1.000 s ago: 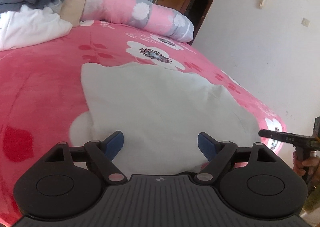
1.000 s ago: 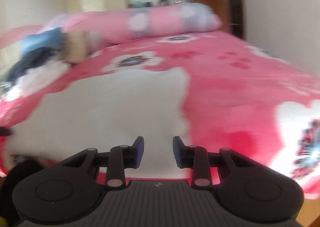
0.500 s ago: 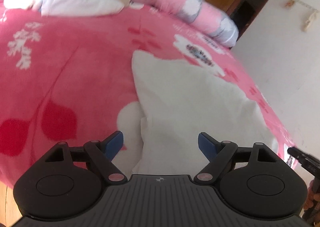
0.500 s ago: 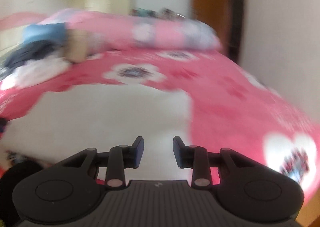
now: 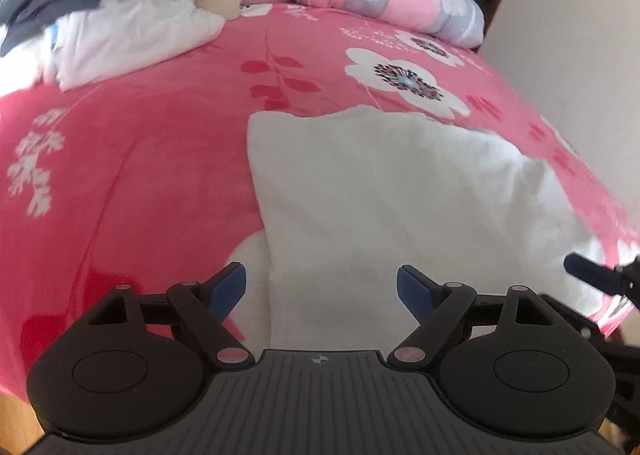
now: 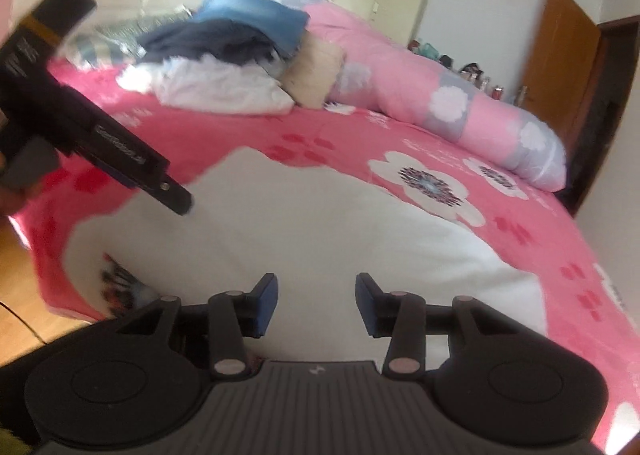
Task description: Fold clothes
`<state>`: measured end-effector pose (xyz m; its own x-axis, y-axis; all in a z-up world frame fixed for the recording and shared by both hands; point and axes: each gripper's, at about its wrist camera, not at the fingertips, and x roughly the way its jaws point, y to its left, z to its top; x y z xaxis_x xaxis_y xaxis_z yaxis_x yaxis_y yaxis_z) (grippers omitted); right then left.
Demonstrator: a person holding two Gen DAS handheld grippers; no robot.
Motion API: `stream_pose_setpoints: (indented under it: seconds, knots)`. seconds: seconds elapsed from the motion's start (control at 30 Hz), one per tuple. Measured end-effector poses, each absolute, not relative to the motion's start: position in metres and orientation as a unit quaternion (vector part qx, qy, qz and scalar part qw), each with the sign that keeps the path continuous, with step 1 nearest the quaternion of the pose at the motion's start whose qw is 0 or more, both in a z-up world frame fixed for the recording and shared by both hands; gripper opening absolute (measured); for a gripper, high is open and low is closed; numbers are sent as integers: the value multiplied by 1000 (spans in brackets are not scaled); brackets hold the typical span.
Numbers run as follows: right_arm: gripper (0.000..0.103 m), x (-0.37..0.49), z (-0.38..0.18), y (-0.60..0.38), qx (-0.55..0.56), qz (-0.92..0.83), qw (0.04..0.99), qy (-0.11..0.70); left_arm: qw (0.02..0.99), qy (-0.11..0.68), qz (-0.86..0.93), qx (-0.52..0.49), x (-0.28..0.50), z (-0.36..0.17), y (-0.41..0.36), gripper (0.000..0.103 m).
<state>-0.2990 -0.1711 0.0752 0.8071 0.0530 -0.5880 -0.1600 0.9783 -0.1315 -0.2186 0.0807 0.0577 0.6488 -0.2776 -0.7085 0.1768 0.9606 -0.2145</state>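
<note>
Change: the right gripper now has its fingers spread wider than half a second ago, with nothing between them.
Left gripper: fingers wide apart, holding nothing, over the garment's near left edge.
White garment: spread flat on the pink floral bedspread.
Clothes pile: far side, beside the rolled quilt.

garment on bed, clothes pile behind

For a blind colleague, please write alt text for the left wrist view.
The open left gripper hangs over a white garment spread flat on a pink floral bedspread. A pile of clothes lies at the far left.
</note>
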Motion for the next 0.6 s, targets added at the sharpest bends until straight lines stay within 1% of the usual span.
stream_pose_setpoints:
  seconds: [0.17,0.27,0.4,0.57,0.6]
  knots:
    - [45,-288,73,-135,-117,81,940,311,915,382,-127,-41,-219,58,70,84]
    - [45,-270,65,-144,-85,71,936,334,920,370,-125,-10,-218,59,59,84]
    - [45,-255,49,-149,-72,58,926,366,919,372,-128,-14,-218,58,59,84]
    - [47,-244,79,-162,-36,24,942,334,918,375,-131,-21,-218,55,60,84]
    - [48,-237,79,-164,-27,15,941,338,917,376,-131,-22,-218,55,61,84]
